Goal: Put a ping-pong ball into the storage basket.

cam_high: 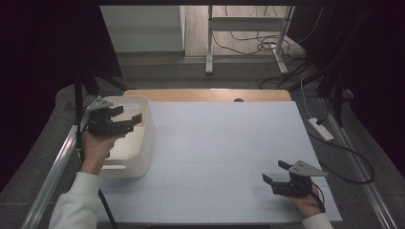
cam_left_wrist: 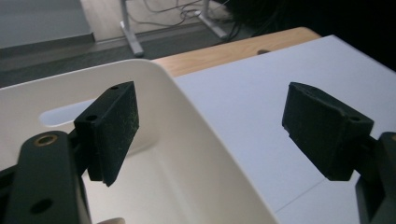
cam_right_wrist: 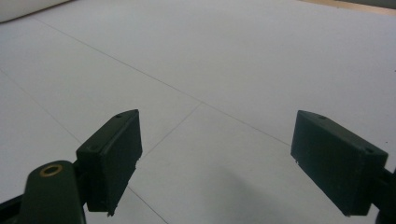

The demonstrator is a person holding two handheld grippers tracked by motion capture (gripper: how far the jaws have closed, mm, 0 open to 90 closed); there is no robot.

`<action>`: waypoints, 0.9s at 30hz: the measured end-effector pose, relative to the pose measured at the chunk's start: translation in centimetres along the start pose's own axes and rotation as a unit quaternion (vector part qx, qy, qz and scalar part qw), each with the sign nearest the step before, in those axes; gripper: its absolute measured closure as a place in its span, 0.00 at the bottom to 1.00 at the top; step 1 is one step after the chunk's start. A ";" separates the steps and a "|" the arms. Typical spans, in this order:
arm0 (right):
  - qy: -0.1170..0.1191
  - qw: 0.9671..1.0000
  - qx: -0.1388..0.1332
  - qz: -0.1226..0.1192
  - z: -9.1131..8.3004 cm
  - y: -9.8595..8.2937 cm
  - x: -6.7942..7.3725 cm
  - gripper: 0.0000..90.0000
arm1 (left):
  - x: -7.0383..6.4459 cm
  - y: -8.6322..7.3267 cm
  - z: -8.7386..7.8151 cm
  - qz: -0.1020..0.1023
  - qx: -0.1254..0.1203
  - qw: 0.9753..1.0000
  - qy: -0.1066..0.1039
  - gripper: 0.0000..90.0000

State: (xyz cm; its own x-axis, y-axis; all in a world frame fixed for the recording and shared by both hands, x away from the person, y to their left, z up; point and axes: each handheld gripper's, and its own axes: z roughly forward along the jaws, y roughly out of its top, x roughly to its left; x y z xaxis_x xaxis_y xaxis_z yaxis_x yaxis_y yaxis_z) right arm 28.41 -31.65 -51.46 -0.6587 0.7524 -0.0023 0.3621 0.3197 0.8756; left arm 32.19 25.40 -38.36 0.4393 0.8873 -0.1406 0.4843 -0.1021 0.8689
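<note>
Two hand-held grippers over a white-covered table, one above a tub, both gaping.

In the high view we note the left black two-jaw gripper [cam_high: 125,118] at the left of the frame, held by a hand [cam_high: 95,149] in a white sleeve [cam_high: 76,202] above the white rounded plastic tub [cam_high: 142,155]. Its jaws stand well apart with nothing between them; in the left gripper view [cam_left_wrist: 212,128] one jaw hangs over the tub's inside, the other over the white sheet-covered table [cam_left_wrist: 261,98], with the tub wall [cam_left_wrist: 187,140] between. The right black two-jaw gripper [cam_high: 275,172] sits low at the lower right of the high view, over bare white table [cam_high: 224,143]. In its own view [cam_right_wrist: 215,158] we see the jaws spread wide and empty above faint seam lines [cam_right_wrist: 187,116].
</note>
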 end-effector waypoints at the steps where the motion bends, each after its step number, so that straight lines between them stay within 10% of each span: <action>1: 0.000 1.000 0.001 -0.002 0.0 0.0 0.0 0.18 | -0.3 -0.1 -0.1 0.009 -0.001 1.000 -0.004 0.22; 27: -0.001 1.000 0.001 -0.005 0.2 0.1 0.2 0.18 | -6.1 -3.6 -1.2 0.066 -0.024 0.994 -0.089 0.23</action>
State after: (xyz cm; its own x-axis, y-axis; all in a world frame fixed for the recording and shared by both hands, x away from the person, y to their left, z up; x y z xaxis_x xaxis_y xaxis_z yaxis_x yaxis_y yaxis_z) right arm 28.49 -31.37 -51.44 -0.6609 0.7504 -0.0127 0.3571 0.3293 0.8741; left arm 26.84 20.91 -40.06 0.6252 0.7737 -0.1024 0.3792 -0.1864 0.9064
